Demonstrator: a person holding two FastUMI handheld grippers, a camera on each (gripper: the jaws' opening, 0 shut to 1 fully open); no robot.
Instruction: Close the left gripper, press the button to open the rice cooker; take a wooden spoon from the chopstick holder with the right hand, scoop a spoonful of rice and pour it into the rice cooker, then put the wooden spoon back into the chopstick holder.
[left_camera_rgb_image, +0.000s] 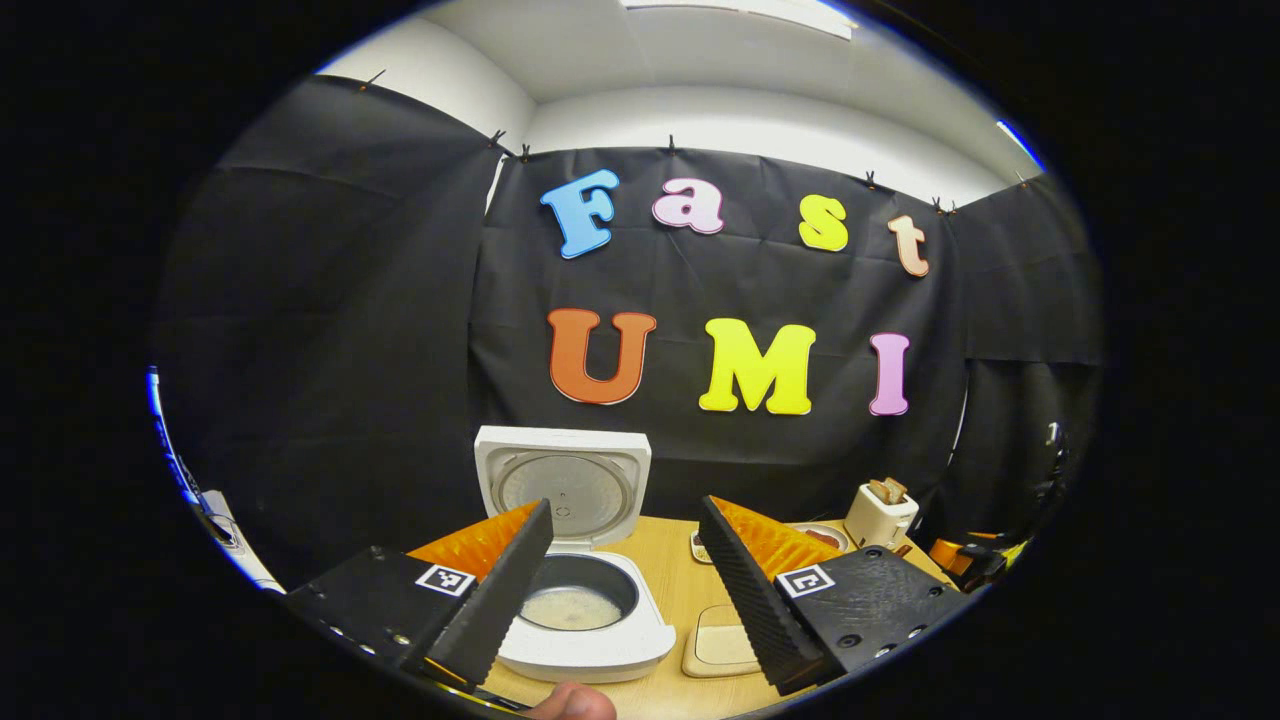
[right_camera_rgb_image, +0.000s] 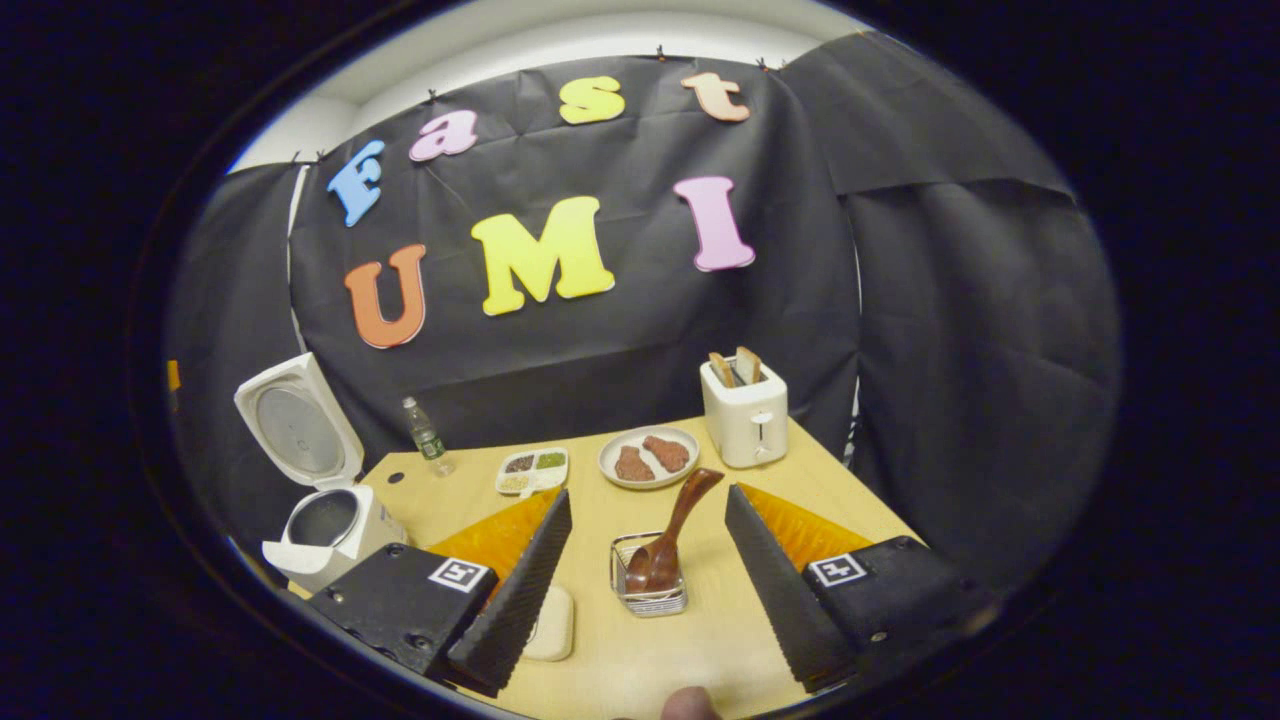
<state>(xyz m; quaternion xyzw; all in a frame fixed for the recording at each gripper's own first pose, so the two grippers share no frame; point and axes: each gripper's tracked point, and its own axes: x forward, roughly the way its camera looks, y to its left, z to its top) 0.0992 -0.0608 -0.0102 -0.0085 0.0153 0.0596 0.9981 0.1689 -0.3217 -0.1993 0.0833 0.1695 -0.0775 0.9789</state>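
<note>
Rice cooker open, near table edge

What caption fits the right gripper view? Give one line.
Open right gripper before the chopstick holder holding a wooden spoon; rice cooker lid up.

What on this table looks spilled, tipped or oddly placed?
Nothing stands out. The white rice cooker stands upright with its lid open, the dark wooden spoon leans in the wire chopstick holder, and nothing looks spilled.
</note>
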